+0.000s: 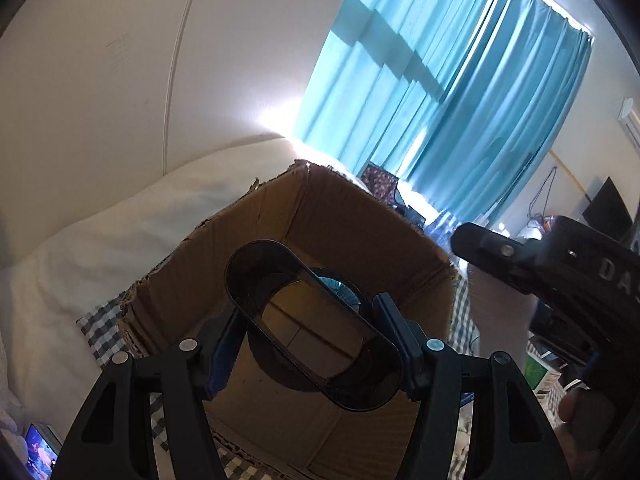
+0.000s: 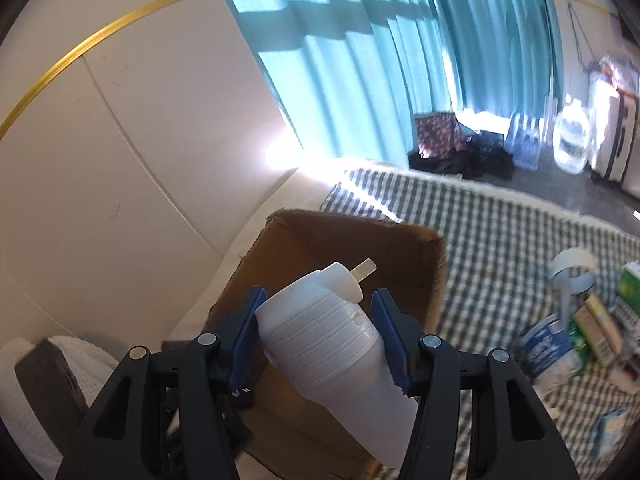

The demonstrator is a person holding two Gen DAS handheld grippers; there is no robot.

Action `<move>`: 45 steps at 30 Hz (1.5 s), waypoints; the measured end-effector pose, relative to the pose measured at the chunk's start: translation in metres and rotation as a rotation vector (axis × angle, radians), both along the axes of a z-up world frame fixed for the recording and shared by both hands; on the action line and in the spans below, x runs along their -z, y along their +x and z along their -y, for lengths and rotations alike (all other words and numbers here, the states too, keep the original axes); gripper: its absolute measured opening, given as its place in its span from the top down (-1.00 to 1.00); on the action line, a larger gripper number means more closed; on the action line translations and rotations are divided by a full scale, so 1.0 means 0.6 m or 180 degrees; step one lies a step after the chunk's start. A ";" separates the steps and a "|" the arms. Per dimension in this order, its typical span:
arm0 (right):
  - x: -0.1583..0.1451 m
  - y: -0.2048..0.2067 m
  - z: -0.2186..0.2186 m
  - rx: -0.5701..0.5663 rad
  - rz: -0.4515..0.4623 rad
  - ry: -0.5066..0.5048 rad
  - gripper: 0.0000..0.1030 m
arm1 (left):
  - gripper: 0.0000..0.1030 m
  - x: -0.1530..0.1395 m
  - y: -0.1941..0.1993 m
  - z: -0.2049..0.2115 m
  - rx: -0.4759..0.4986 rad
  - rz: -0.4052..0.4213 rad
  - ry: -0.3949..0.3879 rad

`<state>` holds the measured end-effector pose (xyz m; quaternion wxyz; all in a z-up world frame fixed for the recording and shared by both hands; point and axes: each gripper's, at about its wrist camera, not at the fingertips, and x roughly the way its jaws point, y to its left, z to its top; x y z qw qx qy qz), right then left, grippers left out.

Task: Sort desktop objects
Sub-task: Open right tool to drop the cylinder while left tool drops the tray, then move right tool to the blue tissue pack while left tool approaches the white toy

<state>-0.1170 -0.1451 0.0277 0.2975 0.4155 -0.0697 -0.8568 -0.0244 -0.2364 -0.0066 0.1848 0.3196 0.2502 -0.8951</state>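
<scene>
Two tools, left tool (image 1: 316, 344) gripping one dark case (image 1: 312, 324), right tool (image 2: 316, 334) one white bottle (image 2: 332, 344), one cardboard box (image 2: 404, 264)

Black claw (image 1: 316, 354), blue pads (image 2: 390, 336)

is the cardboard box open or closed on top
Open. Both wrist views look down past the torn rim of the cardboard box to its brown floor, with no flap across the top. The dark tray hangs above it.

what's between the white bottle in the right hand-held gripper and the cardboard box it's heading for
Nothing visible. The right hand-held gripper holds the white bottle just short of the open cardboard box, whose top has no lid or flap over it. The left wrist view shows a bare box floor.
</scene>
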 end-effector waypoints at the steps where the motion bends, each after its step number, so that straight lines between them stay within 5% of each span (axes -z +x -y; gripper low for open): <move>1: 0.011 -0.006 0.006 0.0008 0.0061 -0.0012 -0.06 | -0.26 0.004 -0.002 0.002 -0.0013 0.0020 -0.0009; 7: 0.043 -0.027 0.014 0.0002 0.0213 -0.0141 -0.07 | -0.29 0.021 -0.008 0.014 -0.0094 0.0093 0.0038; 11: 0.037 -0.027 0.003 0.0067 0.0175 -0.0176 -0.18 | -0.74 0.024 -0.008 0.009 -0.0056 0.0062 0.0100; 13: 0.021 -0.023 -0.008 0.0123 0.0110 -0.0178 -0.40 | -0.82 0.016 -0.008 -0.002 -0.0041 0.0057 0.0036; 18: -0.030 0.001 -0.050 0.0186 -0.0102 -0.0163 -0.40 | -0.95 -0.007 -0.009 -0.043 0.0155 0.0008 -0.0068; 31: -0.105 0.138 -0.362 0.1062 -0.0737 0.0378 -0.46 | -1.00 -0.091 0.018 -0.254 0.0990 -0.0144 -0.0467; 41: -0.033 0.201 -0.539 0.1718 -0.0639 0.0570 -0.47 | -1.00 -0.051 0.016 -0.423 0.1389 -0.0020 -0.0786; 45: 0.016 0.205 -0.567 0.1801 -0.0554 0.0647 -0.47 | -1.00 -0.008 0.012 -0.465 0.1250 -0.0022 -0.0895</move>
